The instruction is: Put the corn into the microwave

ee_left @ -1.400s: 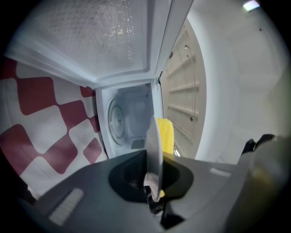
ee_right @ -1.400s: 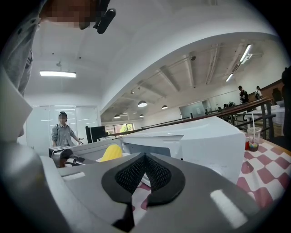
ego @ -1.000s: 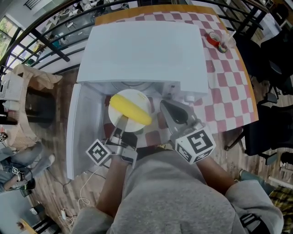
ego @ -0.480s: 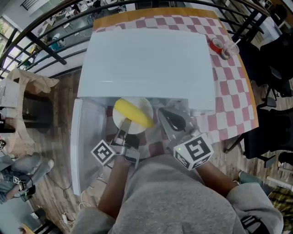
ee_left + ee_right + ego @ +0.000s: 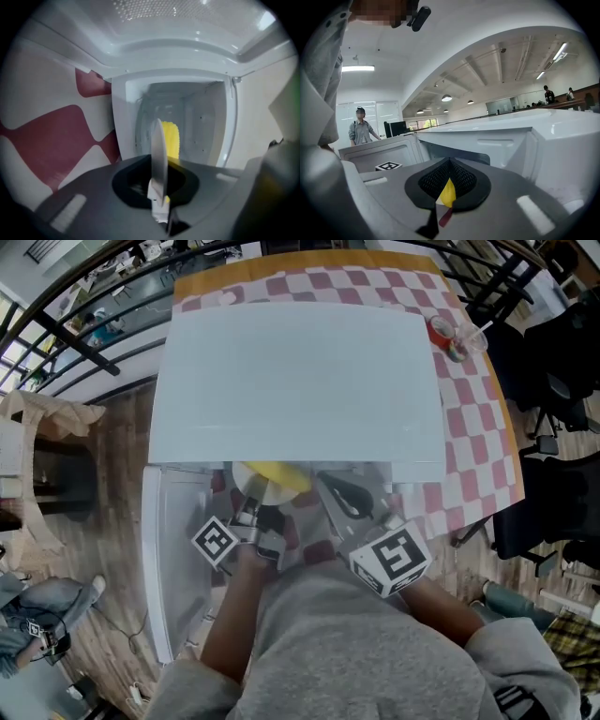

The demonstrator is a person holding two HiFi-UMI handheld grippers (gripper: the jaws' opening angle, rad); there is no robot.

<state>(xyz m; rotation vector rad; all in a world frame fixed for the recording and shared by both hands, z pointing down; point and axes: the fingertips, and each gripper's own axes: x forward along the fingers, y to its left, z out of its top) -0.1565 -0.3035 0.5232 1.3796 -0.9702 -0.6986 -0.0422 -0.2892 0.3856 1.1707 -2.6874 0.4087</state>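
The corn (image 5: pixel 278 475) rides on a white plate (image 5: pixel 253 487) whose near rim is pinched in the left claw (image 5: pixel 250 509), jaws closed tight on that rim. From this claw the corn lies straight ahead, on the far part of the plate, and beyond it is the open cavity of the microwave (image 5: pixel 300 381). In the head view the plate's far edge and part of the corn are already hidden under the microwave's front edge, so the load looks to be at the mouth or just inside. The corn's long axis runs across the opening, roughly crosswise to the line the claw points along. The door (image 5: pixel 172 549) hangs open on the left, beside the left claw. The right claw (image 5: pixel 335 487) is closed on nothing and sits just right of the plate, near the opening but apart from the plate. The left claw is therefore the one placed to push the plate in, straight forward and level, over the checked counter (image 5: pixel 473 427).
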